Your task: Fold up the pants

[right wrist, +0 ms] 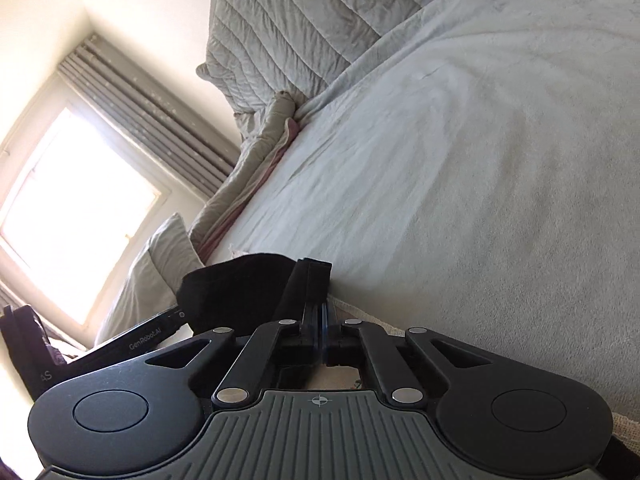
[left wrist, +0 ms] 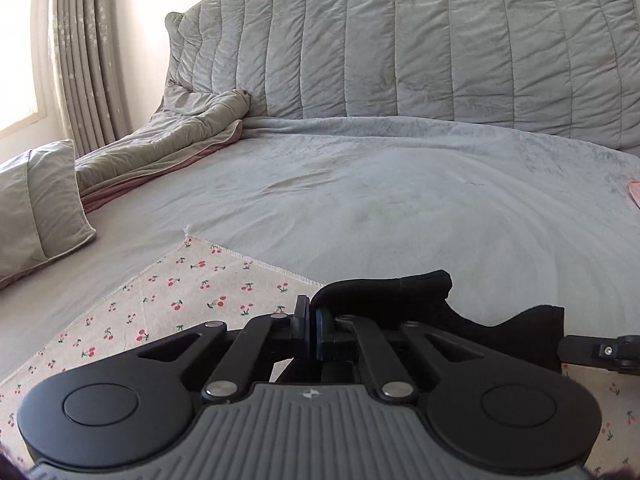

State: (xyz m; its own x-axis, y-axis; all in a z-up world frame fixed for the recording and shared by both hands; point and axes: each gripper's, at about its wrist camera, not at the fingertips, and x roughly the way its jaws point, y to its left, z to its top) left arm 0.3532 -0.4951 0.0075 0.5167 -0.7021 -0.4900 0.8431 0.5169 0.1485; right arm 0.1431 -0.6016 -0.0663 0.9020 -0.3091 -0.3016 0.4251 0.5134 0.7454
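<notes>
both tongs (left wrist: 310, 322) (right wrist: 320, 312) clamped on black pants (left wrist: 400, 292) edge.

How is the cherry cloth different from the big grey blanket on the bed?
The cherry cloth is cream with small red cherries; the grey blanket is plain. The cherry cloth lies near the left gripper, under the black pants; the grey blanket stretches back to the quilted cover. The cherry cloth has a stitched edge; the blanket looks plush. Both lie flat on the bed.
</notes>
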